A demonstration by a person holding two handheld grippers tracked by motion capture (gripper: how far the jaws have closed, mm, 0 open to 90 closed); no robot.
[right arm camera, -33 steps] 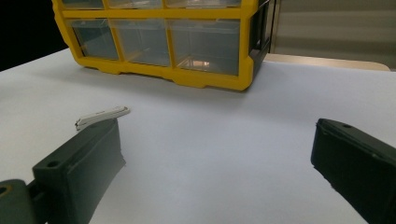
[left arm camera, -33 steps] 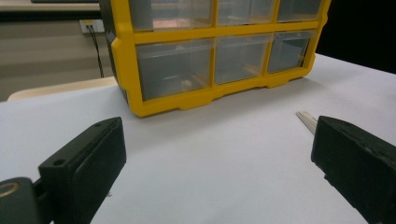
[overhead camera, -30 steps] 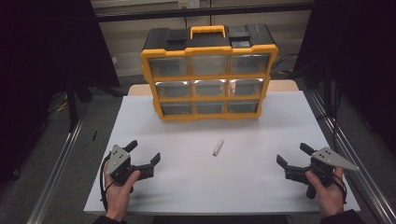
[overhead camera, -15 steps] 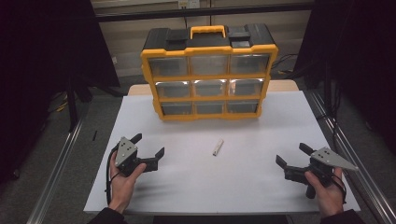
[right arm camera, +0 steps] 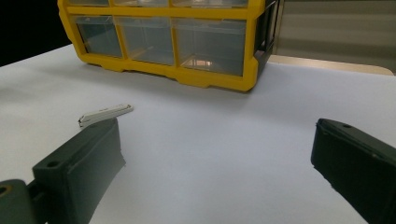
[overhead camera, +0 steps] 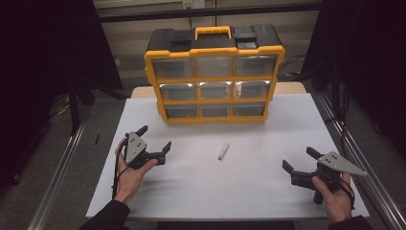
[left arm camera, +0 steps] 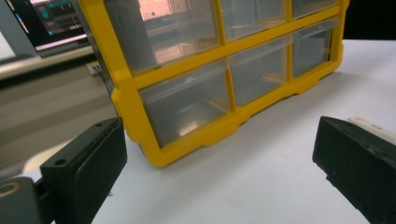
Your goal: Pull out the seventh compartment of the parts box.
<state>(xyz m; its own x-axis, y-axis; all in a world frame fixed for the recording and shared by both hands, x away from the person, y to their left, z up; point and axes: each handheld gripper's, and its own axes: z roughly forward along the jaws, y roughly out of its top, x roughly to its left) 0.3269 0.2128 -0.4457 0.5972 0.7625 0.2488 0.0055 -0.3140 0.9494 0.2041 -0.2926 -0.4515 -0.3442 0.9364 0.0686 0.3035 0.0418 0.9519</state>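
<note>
A yellow and black drawer organizer (overhead camera: 214, 76) with clear drawers stands upright at the back of the white table (overhead camera: 239, 191). A small pale flat metal piece (overhead camera: 223, 151) lies in the middle of the table, apart from both grippers. My left gripper (overhead camera: 154, 138) is open and empty at the left, angled toward the organizer's lower left corner (left arm camera: 154, 140). Held low at the right front, my right gripper (overhead camera: 298, 158) is also open and empty. In the right gripper view the metal piece (right arm camera: 105, 114) lies just beyond the left jaw, with the organizer (right arm camera: 177, 42) behind it.
Metal rails (overhead camera: 62, 163) run along both sides of the table, with dark curtains beyond. A lit screen (left arm camera: 46, 23) shows past the organizer's left side. Bare white surface lies between the two grippers.
The left hand has carried its open gripper forward and to the right, closer to the organizer. The right gripper and the metal piece have stayed put.
</note>
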